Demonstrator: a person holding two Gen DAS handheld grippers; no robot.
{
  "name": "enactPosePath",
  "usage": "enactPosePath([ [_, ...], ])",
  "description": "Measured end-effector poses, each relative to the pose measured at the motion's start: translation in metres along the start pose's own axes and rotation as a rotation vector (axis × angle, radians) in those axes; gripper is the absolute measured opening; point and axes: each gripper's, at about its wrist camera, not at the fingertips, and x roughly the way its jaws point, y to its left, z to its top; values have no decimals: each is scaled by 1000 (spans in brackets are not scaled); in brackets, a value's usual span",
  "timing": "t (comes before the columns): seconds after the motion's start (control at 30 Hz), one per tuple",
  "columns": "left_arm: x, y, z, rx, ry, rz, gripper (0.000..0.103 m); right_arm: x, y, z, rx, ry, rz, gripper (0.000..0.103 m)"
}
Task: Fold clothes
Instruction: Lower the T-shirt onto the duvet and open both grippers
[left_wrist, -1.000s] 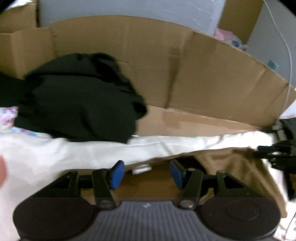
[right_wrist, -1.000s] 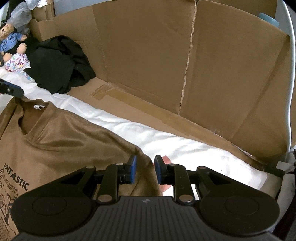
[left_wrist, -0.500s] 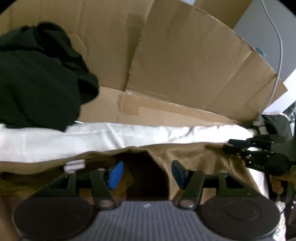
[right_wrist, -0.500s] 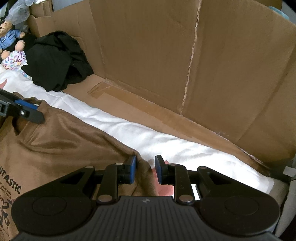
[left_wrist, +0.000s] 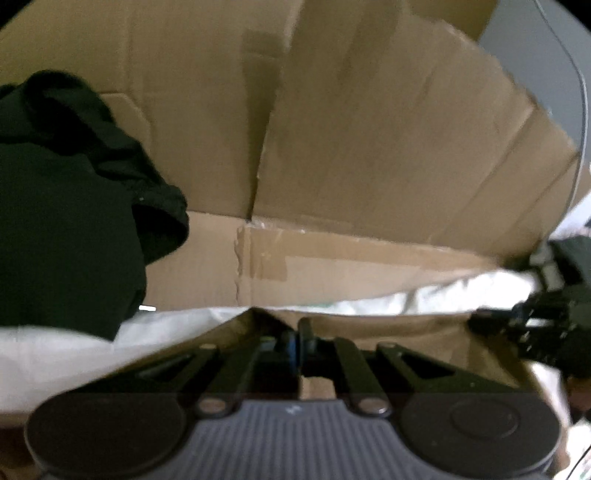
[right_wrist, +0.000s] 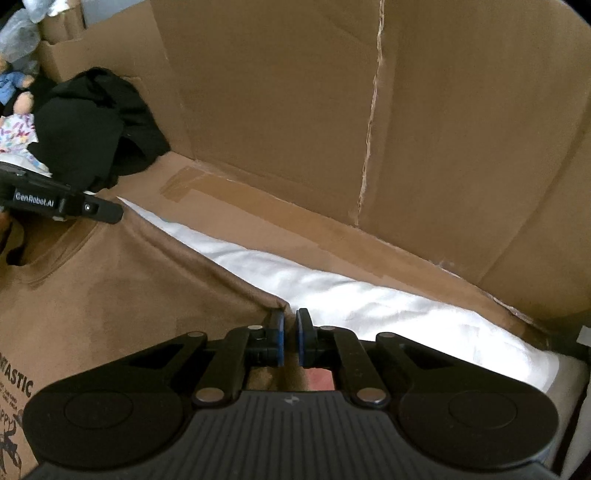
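On the left gripper (right_wrist: 110, 212) body "GenRobot.AI" is legible; it pinches the brown T-shirt (right_wrist: 122, 280) at the collar, the right gripper (right_wrist: 290, 332) closing on its shoulder edge, beside white bedding (right_wrist: 351, 295).

Creased cardboard panels (right_wrist: 461, 155) stand as a backdrop, taped along the bottom, with a white sheet (right_wrist: 388, 314) spread below them. Grey wall (left_wrist: 535, 48) peeks over the top right corner.

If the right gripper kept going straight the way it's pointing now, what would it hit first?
Probably the brown T-shirt: its shoulder edge lies right at the closing right gripper tips. Just beyond is the white sheet, then the cardboard wall. Depth is hard to judge.
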Motion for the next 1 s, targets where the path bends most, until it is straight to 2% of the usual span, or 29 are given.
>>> enactPosePath([
  [0.1,4,7,-1,-50,33,-16,9,1,3,2,-1,20,-21,18],
  [0.17,-2,9,-1,-63,42,-30,16,-3,4,5,1,21,-30,36],
  [0.23,-15,7,-3,-5,43,2,32,-10,6,6,-17,8,-32,38],
  [0.33,-33,13,-5,21,33,31,48,-15,7,8,-22,-2,-29,38],
  [0.5,-67,42,-13,-12,-1,66,49,-27,17,14,-25,-25,-35,38],
  [0.67,-104,70,-29,-56,-14,118,49,-36,41,22,-40,-48,-2,38],
  [1.0,-160,100,-68,-115,-9,187,49,-58,114,40,-84,-61,67,38],
])
